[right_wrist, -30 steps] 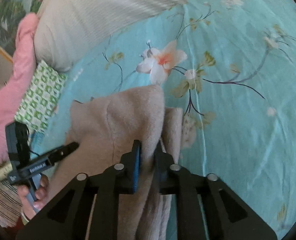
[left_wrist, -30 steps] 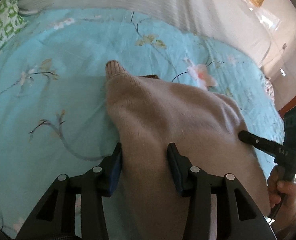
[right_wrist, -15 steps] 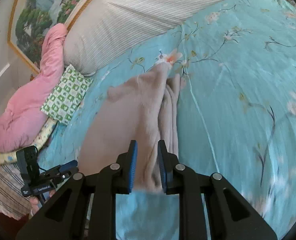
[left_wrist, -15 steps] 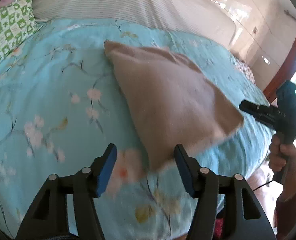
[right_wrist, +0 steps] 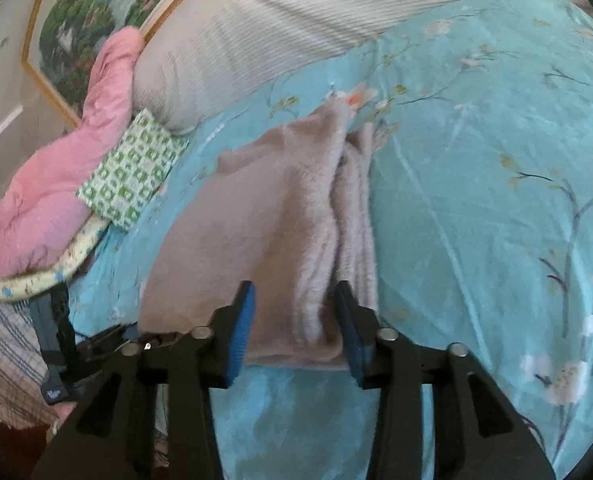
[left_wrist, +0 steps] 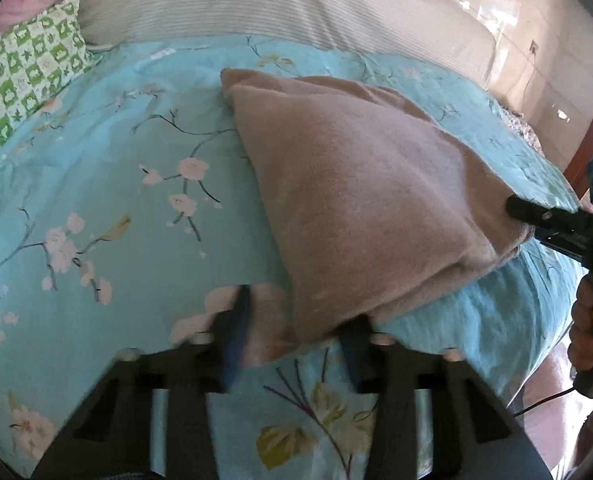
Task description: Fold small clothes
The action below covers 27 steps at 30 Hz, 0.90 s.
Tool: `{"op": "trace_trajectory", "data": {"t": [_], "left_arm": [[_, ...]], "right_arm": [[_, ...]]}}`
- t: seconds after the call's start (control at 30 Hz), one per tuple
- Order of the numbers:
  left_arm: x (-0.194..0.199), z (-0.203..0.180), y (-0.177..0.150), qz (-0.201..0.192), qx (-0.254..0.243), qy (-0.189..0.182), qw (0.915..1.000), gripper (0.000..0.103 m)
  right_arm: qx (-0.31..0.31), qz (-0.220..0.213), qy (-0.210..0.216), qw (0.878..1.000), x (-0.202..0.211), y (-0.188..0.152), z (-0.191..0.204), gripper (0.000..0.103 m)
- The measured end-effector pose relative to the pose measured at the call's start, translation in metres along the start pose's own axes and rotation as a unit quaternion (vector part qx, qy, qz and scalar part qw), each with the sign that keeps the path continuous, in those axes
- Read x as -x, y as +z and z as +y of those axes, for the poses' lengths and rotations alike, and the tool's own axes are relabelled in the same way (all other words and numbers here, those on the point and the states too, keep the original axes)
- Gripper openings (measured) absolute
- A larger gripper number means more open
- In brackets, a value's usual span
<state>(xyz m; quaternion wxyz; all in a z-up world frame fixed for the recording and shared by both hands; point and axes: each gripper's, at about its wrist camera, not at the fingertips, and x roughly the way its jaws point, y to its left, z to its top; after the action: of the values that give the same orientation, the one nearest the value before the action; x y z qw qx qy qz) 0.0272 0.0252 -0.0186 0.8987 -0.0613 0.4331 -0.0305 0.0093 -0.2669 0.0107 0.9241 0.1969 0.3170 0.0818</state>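
The folded beige garment [left_wrist: 368, 184] is lying on the floral bedspread [left_wrist: 116, 184], stretching from centre toward 2 o'clock. The left gripper [left_wrist: 294, 332] is tilting steeply down at 6 o'clock. Its jaws have just been closing but are standing apart around the near corner. The right gripper [right_wrist: 294, 320] is angling down more gently, its jaws apart astride the garment's other near corner.
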Motion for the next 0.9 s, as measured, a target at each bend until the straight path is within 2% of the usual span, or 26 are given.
{"op": "trace_trajectory", "data": {"t": [0.03,0.1,0.2,0.3,0.4,0.57,0.7,0.77,0.8,0.83,0.9], "left_arm": [[0.000,-0.001,-0.001,-0.002,-0.001,0.001,1.0000,0.013],[0.009,-0.008,-0.002,-0.020,-0.009,0.023,0.9995,0.011],[0.016,-0.010,-0.004,-0.033,-0.009,0.034,0.9988,0.009],[0.002,-0.011,-0.012,-0.013,-0.013,0.042,0.9989,0.008],[-0.002,-0.009,-0.017,-0.016,-0.014,0.045,0.9988,0.008],[-0.002,0.002,-0.015,-0.003,0.005,0.015,0.9999,0.009],[0.004,0.005,-0.017,0.010,-0.007,0.000,0.9999,0.015],[0.009,0.007,-0.019,0.019,-0.007,-0.011,0.9997,0.018],[0.011,0.010,-0.021,0.026,-0.009,-0.014,0.9995,0.018],[0.015,0.012,-0.024,0.029,-0.010,-0.017,0.9994,0.017],[0.026,0.016,-0.027,0.029,-0.010,-0.031,0.9990,0.017]], "right_arm": [[0.009,0.013,-0.005,1.000,-0.005,0.000,0.004,0.008],[0.015,0.021,-0.015,1.000,-0.006,0.001,0.008,0.007],[0.024,-0.012,-0.020,0.999,0.019,0.008,0.010,0.006],[0.037,0.014,-0.060,0.997,0.016,0.005,-0.001,0.006],[0.041,0.042,-0.081,0.995,0.001,-0.006,-0.011,0.006],[0.038,0.038,-0.086,0.995,-0.001,-0.008,-0.012,0.006],[0.029,0.035,-0.083,0.996,0.003,-0.009,-0.012,0.007],[0.017,0.030,-0.087,0.996,0.011,-0.009,-0.013,0.012],[0.013,0.028,-0.093,0.995,0.015,-0.010,-0.013,0.020],[0.010,0.027,-0.093,0.995,0.018,-0.011,-0.014,0.022],[-0.002,0.019,-0.087,0.996,0.028,-0.009,-0.015,0.022]]}}
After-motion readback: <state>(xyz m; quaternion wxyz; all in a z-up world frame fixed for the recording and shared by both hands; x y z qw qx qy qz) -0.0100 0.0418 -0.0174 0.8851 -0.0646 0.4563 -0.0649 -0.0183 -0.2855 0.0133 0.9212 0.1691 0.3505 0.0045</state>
